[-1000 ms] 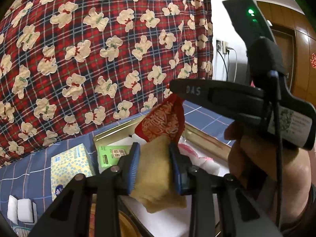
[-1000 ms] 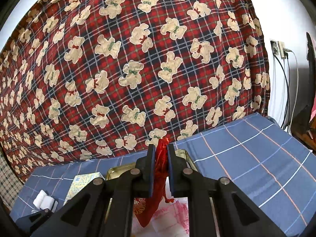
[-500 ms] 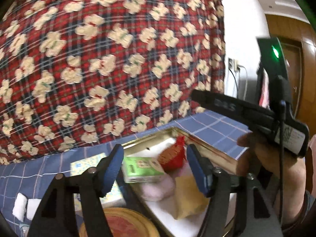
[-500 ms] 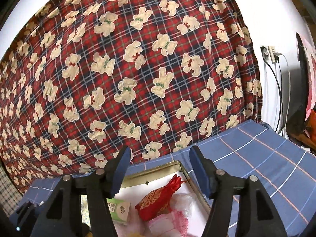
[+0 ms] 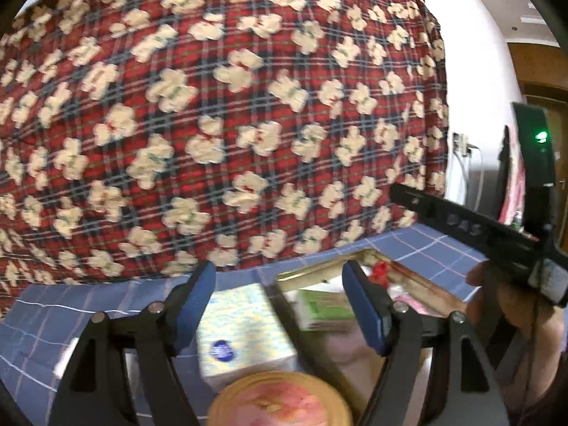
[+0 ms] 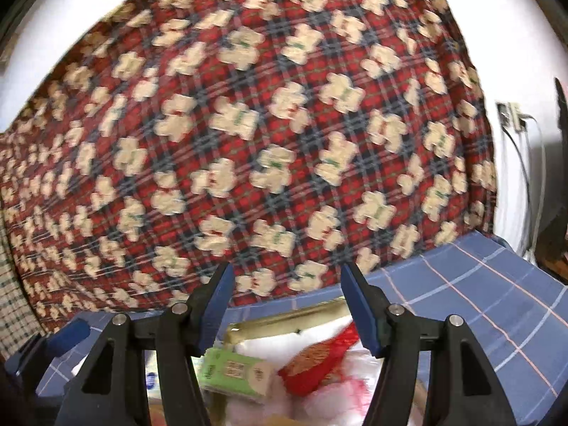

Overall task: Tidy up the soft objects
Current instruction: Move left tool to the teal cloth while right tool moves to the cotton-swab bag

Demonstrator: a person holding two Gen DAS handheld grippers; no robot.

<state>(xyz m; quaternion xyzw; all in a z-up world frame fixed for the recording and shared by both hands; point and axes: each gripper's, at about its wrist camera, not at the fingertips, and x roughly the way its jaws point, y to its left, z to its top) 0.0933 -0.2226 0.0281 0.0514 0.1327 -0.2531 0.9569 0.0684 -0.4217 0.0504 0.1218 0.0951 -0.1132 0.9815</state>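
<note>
We look forward along each gripper's fingers, low over the blue checked cloth [image 6: 479, 294], with the bear-print blanket [image 5: 227, 124] filling the upper part of both views. The left wrist view sits close above a tissue pack [image 5: 245, 333] and faces the gold tin [image 5: 319, 269], with the right gripper [image 5: 472, 227] at its right edge. The right wrist view looks down into the same gold tin [image 6: 284, 323] from nearer. Both share the tin, blanket and wall socket [image 6: 511, 115].

Bear-print plaid cloth [image 5: 220, 135] hangs before a white wall [image 5: 472, 81].
</note>
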